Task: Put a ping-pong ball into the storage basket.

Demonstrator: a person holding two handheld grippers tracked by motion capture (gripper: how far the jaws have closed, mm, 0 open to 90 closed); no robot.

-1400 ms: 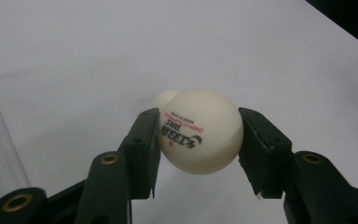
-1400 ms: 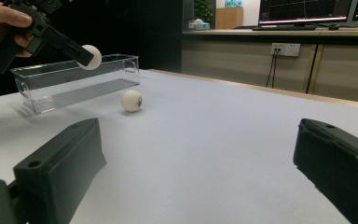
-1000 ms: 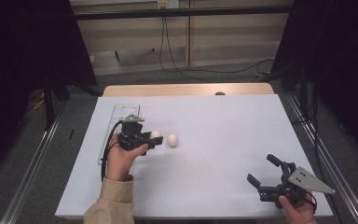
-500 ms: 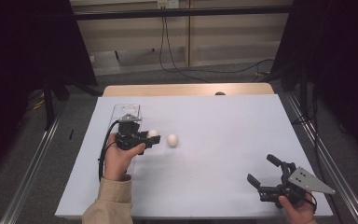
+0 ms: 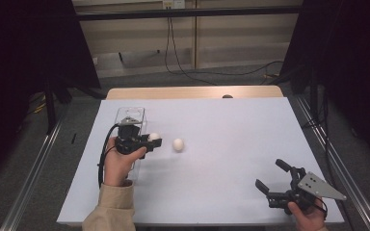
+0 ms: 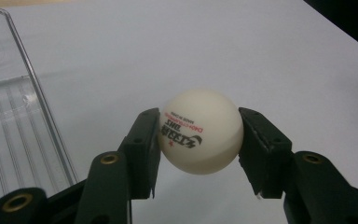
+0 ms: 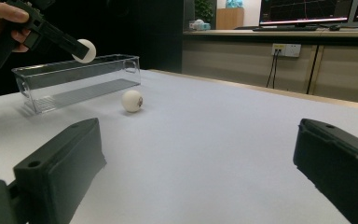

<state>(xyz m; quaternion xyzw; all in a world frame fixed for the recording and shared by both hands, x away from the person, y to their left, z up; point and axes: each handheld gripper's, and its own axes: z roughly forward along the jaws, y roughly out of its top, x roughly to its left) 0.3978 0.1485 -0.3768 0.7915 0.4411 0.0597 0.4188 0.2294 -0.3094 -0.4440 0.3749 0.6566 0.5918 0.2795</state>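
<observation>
The left gripper (image 5: 150,140) is held above the white table (image 5: 231,125), at its left side, with a white ball (image 5: 153,136) clamped between its jaws. A black cable (image 5: 104,151) loops from this gripper down past the left hand (image 5: 120,163). A clear box (image 5: 130,115) lies lengthwise under and beyond the gripper. A second ball (image 5: 178,144) rests on the table just right of the held ball, apart from it. The right gripper (image 5: 272,176) sits low at the near right corner, well apart from both balls, jaws spread with nothing between them. A grey plate (image 5: 320,186) tops it.
</observation>
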